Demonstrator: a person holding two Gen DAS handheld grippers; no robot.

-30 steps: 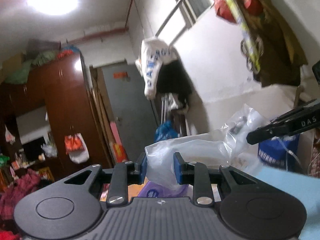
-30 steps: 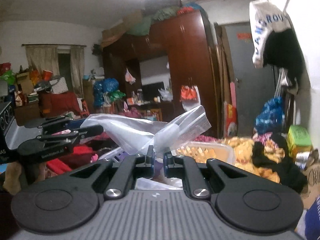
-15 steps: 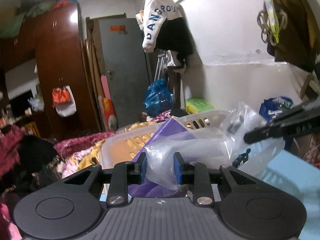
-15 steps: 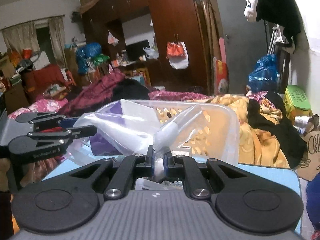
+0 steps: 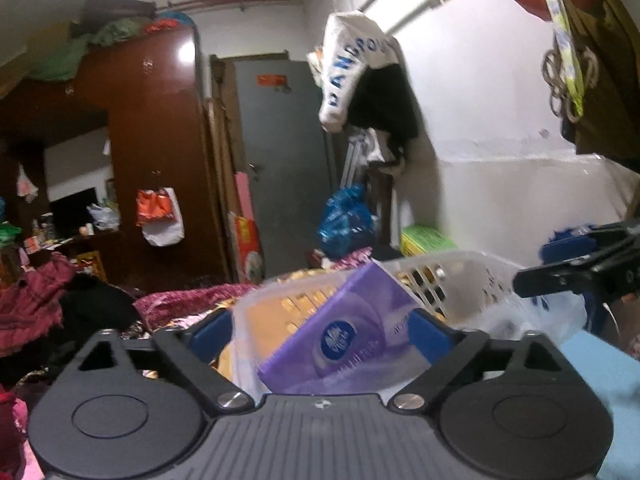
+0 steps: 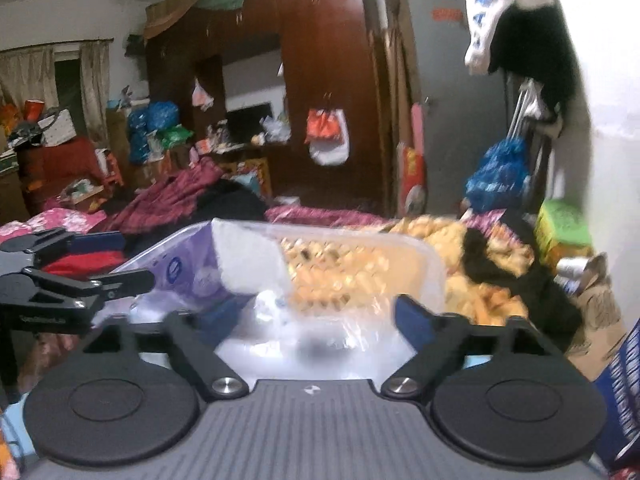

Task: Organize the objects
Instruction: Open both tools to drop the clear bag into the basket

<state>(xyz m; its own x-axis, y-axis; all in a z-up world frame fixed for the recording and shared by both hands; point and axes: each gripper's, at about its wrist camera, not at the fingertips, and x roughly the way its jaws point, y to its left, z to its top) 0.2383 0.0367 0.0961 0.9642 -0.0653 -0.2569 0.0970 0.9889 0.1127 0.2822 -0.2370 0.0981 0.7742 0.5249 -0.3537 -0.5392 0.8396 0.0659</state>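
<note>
A clear plastic bag (image 6: 312, 332) lies slumped against the near wall of a white perforated basket (image 6: 416, 246), loose between my right gripper's (image 6: 316, 318) spread fingers. Its jaws are opening and no pad presses the bag. A purple tissue pack (image 5: 344, 340) leans inside the basket (image 5: 448, 264), straight ahead of my left gripper (image 5: 318, 334). That gripper's jaws are opening too, with nothing pinched. The bag (image 5: 556, 320) shows at the right of the left wrist view, under the right gripper (image 5: 548, 268). The left gripper (image 6: 128, 260) juts in at the left of the right wrist view.
The basket stands on a light blue surface (image 5: 600, 380). Behind it a bed is heaped with yellow, maroon and black cloth (image 6: 480, 264). A dark wardrobe (image 6: 320, 60), a grey door (image 5: 288, 160), a blue bag (image 5: 344, 220) and a green box (image 6: 564, 224) stand further back.
Both grippers went from shut on the clear bag to wide open, and the bag dropped down against the basket. Both views have tilted down towards the basket.
</note>
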